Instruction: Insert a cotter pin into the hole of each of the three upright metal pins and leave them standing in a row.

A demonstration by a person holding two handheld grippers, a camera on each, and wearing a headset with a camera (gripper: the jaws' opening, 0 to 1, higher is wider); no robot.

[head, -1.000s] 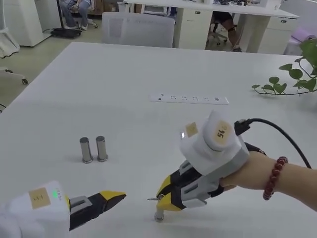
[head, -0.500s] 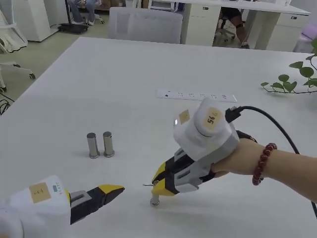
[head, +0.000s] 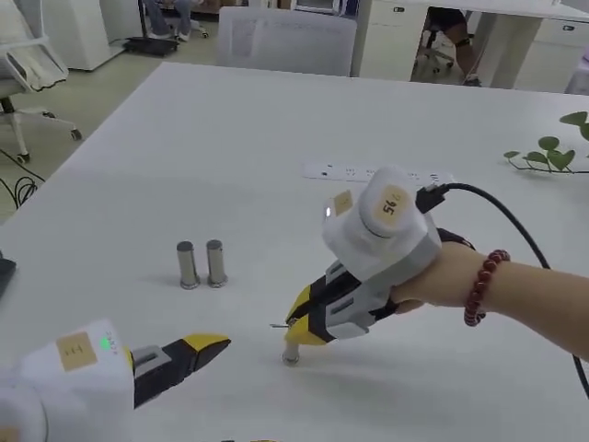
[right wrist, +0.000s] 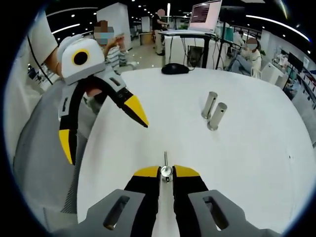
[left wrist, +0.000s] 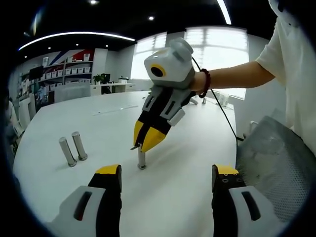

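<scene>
Right tongs [right wrist: 166, 174]: almost fully closed, yellow tips pinching the cotter pin [head: 279, 325]. I can see its thin shank poking out past the tips.
Cotter pin position: between my right tips, level with the top of the first metal pin [head: 291, 354]. I cannot tell whether it passes through the hole.
First metal pin: upright on the surface [head: 184, 147], directly under the right tips. It is short and grey with a slightly wider foot.
Left tongs [left wrist: 167, 174]: spread wide and holding nothing. They sit low over the surface with the tips aimed at the first metal pin, near it but not touching.
Second metal pin [head: 216, 263] and third metal pin [head: 188, 265]: upright, just beside each other. They are plain grey cylinders, well apart from the first metal pin and to its left in the head view.
Beyond: a white power strip [head: 350, 172] lies flat, farther off than my right tongs.
</scene>
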